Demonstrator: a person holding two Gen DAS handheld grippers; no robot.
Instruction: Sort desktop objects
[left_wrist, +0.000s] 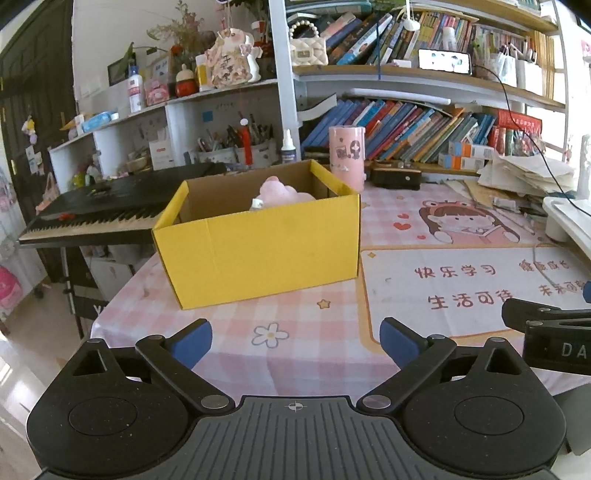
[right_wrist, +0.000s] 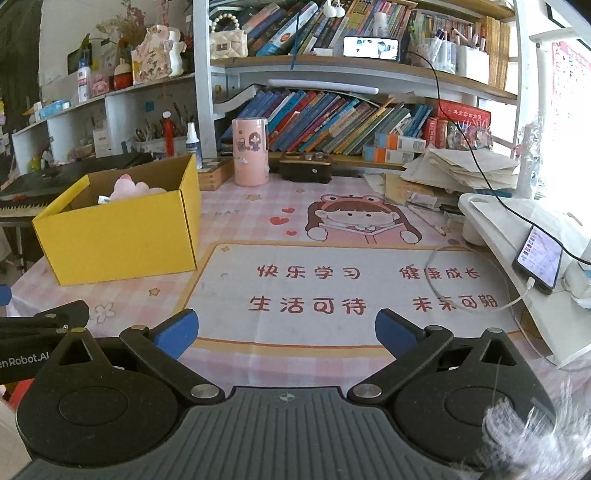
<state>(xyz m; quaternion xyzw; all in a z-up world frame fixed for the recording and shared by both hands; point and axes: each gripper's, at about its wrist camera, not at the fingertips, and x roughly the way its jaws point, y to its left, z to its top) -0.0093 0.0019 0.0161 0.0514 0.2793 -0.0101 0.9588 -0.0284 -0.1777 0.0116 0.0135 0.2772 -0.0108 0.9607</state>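
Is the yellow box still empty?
No, a pink plush toy already lies inside the yellow box, its top showing above the front wall.

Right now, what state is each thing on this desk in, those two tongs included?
Left tongs: open, empty, above the mat.
Right tongs: open, empty, above the mat.
Yellow box: open-topped, upright on the desk mat.
Pink plush toy: lying inside the box.
Pink cylinder: standing upright behind the box.
Phone: screen lit, cable plugged in, on the white stand.
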